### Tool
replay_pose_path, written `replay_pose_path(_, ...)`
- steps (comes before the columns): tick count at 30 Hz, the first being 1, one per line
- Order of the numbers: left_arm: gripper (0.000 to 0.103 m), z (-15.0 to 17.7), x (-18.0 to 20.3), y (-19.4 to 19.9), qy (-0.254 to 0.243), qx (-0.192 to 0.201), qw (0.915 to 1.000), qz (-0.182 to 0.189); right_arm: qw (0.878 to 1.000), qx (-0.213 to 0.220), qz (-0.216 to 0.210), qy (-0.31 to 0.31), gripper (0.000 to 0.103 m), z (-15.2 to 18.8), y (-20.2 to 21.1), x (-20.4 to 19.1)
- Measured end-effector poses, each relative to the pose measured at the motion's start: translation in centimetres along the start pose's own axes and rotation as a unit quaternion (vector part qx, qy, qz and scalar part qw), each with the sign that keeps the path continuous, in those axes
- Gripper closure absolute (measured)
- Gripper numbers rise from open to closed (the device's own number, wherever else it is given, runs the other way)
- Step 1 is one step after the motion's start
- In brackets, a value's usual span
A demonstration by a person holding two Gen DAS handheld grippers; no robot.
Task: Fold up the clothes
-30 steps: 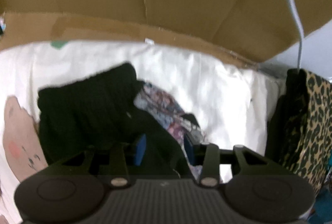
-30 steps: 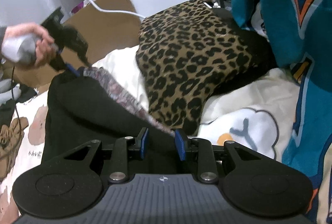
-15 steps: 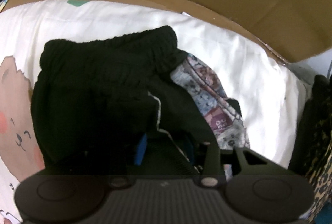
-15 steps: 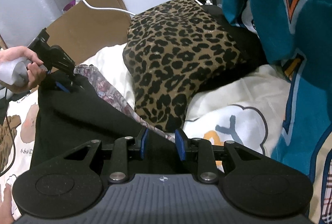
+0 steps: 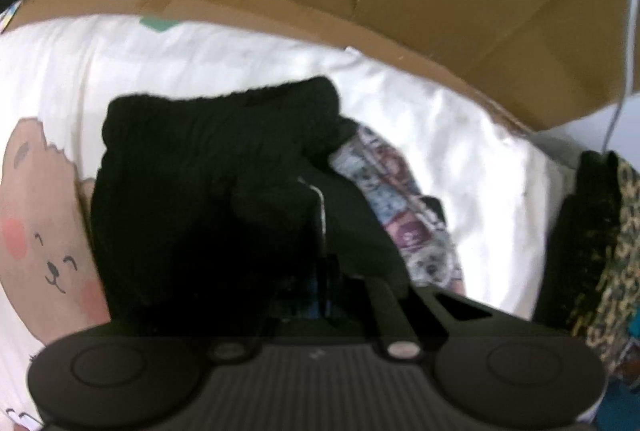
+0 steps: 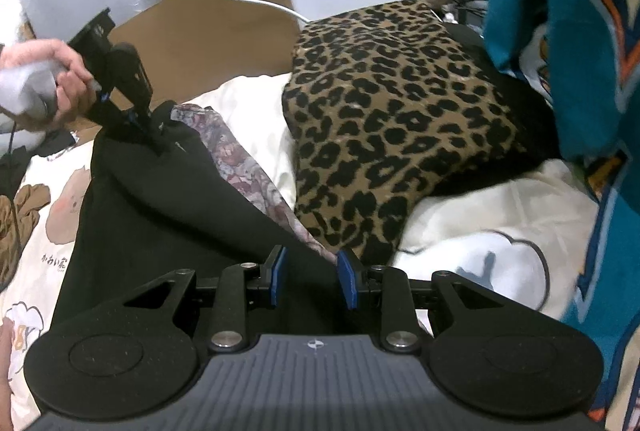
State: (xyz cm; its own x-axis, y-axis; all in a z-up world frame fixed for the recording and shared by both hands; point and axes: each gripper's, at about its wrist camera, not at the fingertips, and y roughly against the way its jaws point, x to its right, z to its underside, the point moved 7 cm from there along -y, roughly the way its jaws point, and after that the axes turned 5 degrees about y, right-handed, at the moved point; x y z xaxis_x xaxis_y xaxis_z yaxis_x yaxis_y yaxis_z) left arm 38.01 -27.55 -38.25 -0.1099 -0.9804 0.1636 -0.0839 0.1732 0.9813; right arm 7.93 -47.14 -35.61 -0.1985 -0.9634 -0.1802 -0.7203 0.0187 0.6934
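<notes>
Gripping a fold of the black garment (image 6: 160,223), the left gripper (image 6: 154,147) is lifting it higher than before. Right gripper (image 6: 312,277) is still straddling the near hem, jaws spread.

the left tool (image 6: 138,129) is gripped by a bare hand (image 6: 60,79) wrapped round its grey handle, and is pitched steeply down with its tips buried in dark cloth. its jaws are drawn close together, though what lies between them is hidden in shadow. the right tool (image 6: 311,277) is held low and level, its blue pads (image 6: 277,276) set apart.
</notes>
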Motion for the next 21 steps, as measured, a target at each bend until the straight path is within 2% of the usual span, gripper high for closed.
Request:
replay_pose_path(7,0.100,-0.6,1.9,2.1,-0.009,0.019,0.9995,0.024,0.999,-0.017,0.006,0.026,0.068,0.2,-1.8,-0.2)
replay_pose_path(11,0.100,-1.2,2.9,2.3,-0.022,0.031,0.9989,0.027,1.000,-0.021,0.009,-0.016,0.068,0.8,-1.6,0.9)
replay_pose_path(16,0.100,-2.3,4.2,1.3,-0.021,0.039,0.9986,0.028,0.999,-0.023,0.017,-0.023,0.068,1.3,-1.1,1.7)
replay_pose_path(21,0.100,-2.7,4.4,0.8,-0.018,0.040,0.9985,0.032,0.999,-0.001,-0.005,-0.052,0.068,0.4,-0.1,1.7)
